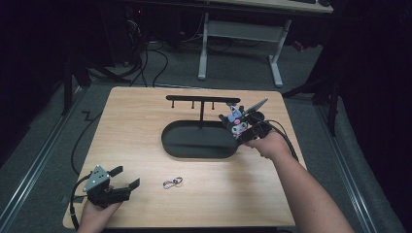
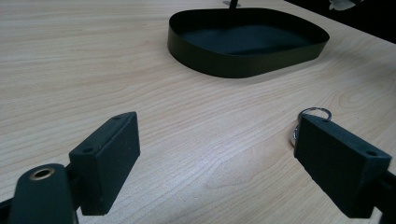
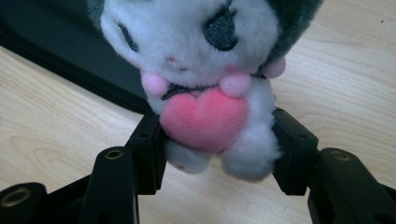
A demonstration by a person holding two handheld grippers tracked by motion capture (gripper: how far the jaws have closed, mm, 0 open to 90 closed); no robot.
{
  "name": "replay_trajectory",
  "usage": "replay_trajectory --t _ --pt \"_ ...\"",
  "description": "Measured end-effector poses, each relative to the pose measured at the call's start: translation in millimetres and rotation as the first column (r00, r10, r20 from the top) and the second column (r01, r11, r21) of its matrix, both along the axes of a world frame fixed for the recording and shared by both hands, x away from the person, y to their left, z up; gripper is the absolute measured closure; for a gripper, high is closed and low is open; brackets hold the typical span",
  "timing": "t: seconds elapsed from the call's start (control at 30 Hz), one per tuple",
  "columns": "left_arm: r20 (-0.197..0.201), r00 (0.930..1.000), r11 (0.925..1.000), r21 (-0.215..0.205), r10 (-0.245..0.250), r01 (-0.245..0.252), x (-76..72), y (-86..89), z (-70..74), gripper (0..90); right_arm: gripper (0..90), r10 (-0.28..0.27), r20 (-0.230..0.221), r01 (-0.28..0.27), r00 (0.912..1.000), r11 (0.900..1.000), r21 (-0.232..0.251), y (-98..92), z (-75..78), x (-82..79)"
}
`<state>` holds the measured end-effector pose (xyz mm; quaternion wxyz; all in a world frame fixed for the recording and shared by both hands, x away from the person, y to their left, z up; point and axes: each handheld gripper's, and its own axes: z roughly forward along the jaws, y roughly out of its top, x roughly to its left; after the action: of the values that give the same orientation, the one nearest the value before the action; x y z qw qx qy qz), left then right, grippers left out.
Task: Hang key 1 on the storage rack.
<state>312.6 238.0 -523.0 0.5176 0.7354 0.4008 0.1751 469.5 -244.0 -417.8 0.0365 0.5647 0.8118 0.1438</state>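
One plush (image 3: 210, 88) is sitting between the pads of my right gripper (image 3: 219, 154), which is squeezing its lower body from both sides; its pink heart is facing my camera. I am holding it over the right end of the black tray (image 1: 194, 145), by the stand (image 1: 201, 99) with its pegs. My left gripper (image 2: 219, 163) is resting wide open and holding nothing, near the table's (image 1: 145, 121) front left corner, with a keyring (image 1: 173, 183) lying just beside its right pad. The light wooden table is standing on grey carpet, a white desk frame (image 1: 240, 43) behind it. I am finding no readable writing.
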Motion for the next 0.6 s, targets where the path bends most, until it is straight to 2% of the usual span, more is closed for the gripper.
replay_trajectory --t 0.1,0.13,0.17,0.27,0.33,0.5,0.53,0.6 --pt "-0.001 1.0000 1.0000 0.000 0.000 0.000 -0.1 -1.1 -0.6 15.0 44.5 -0.004 0.003 0.004 1.0000 1.000 0.004 -0.2 -2.4 2.1" --pt "-0.002 1.0000 1.0000 0.001 0.000 0.000 -0.3 -1.5 -0.8 15.0 39.4 -0.006 0.008 0.006 0.9999 1.000 0.007 0.0 -4.9 4.4" --pt "-0.002 1.0000 1.0000 0.001 0.000 0.000 -0.3 -1.5 -0.8 15.0 39.4 -0.006 0.008 0.006 0.9999 1.000 0.007 0.0 -4.9 4.4" --pt "-0.003 1.0000 1.0000 0.003 0.000 0.000 -0.4 -1.5 -1.1 15.0 30.8 -0.023 0.023 0.023 0.9995 1.000 0.018 -0.5 -6.7 7.5" --pt "-0.003 1.0000 1.0000 0.006 0.000 0.000 -0.1 -2.0 -1.4 15.0 30.1 -0.017 0.028 0.016 0.9995 0.999 0.034 0.6 -6.1 7.2" --pt "-0.009 0.9999 0.9999 0.012 -0.007 0.007 1.0 -3.4 -2.4 15.3 29.9 0.000 0.043 -0.001 0.9991 1.000 0.029 1.8 -1.0 0.1" --pt "-0.013 0.9999 0.9997 0.021 -0.009 0.010 1.4 -4.0 -2.0 15.8 30.7 0.009 0.060 -0.011 0.9981 0.999 0.036 1.9 2.8 -7.1" --pt "-0.013 0.9998 0.9989 0.045 -0.014 0.015 1.8 -6.0 -0.7 15.8 31.4 0.017 0.074 -0.020 0.9971 0.999 0.033 1.3 4.3 -11.5"
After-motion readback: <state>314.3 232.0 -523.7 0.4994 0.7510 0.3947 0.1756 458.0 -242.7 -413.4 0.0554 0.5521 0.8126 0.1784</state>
